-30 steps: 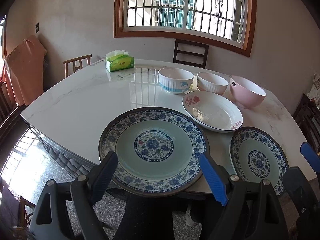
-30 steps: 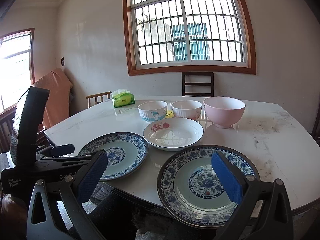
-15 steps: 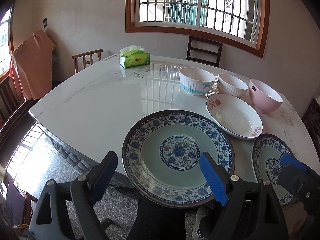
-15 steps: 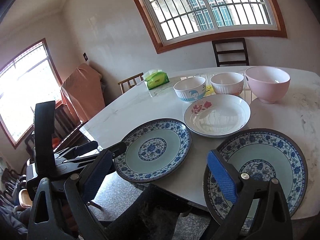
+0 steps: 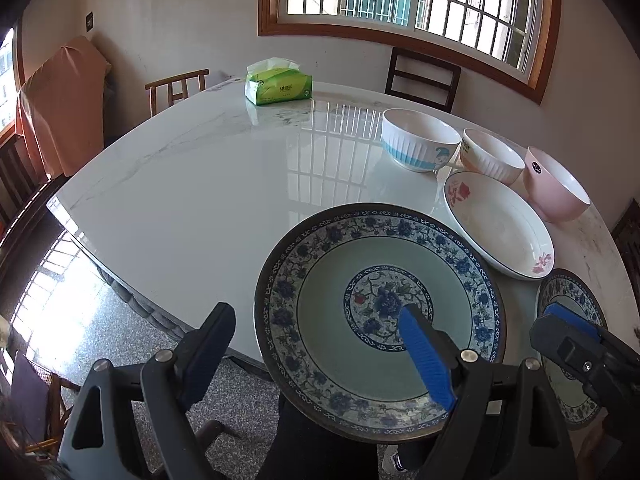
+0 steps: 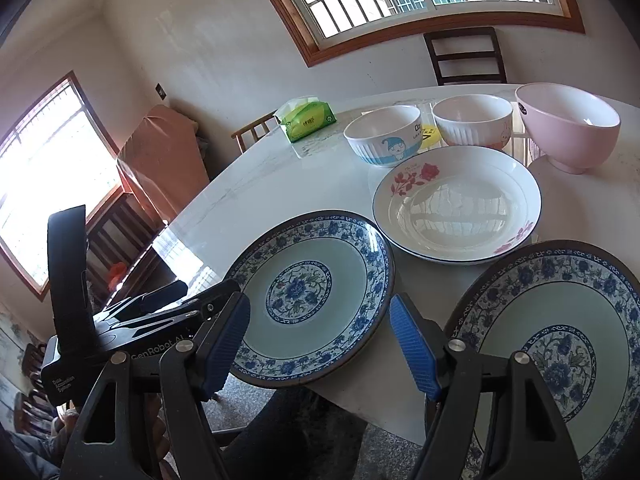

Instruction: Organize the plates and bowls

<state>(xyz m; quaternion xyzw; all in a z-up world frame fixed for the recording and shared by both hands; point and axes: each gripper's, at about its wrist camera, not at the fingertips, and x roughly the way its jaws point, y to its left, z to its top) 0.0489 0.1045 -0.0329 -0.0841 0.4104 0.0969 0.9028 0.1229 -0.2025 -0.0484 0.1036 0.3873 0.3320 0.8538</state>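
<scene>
Two blue-patterned plates lie at the table's near edge: the left plate (image 5: 380, 312) (image 6: 316, 296) and the right plate (image 5: 572, 352) (image 6: 560, 344). Behind them sits a white rose plate (image 5: 500, 224) (image 6: 456, 204). Further back stand a blue-and-white bowl (image 5: 420, 140) (image 6: 384, 134), a white ribbed bowl (image 5: 492, 156) (image 6: 472, 122) and a pink bowl (image 5: 556, 188) (image 6: 568, 124). My left gripper (image 5: 320, 356) is open and empty at the left plate's near-left rim. My right gripper (image 6: 320, 344) is open and empty, between the two blue plates' near edges.
The white marble table (image 5: 192, 184) stretches left and back. A green tissue pack (image 5: 278, 86) (image 6: 306, 120) sits at the far side. Wooden chairs (image 5: 424, 76) stand behind the table. An orange cloth-covered item (image 5: 56, 108) stands at the left.
Both grippers have swung leftwards, so the plates and bowls now sit further right in each view. Both stay open and empty. The dishes have not moved.
</scene>
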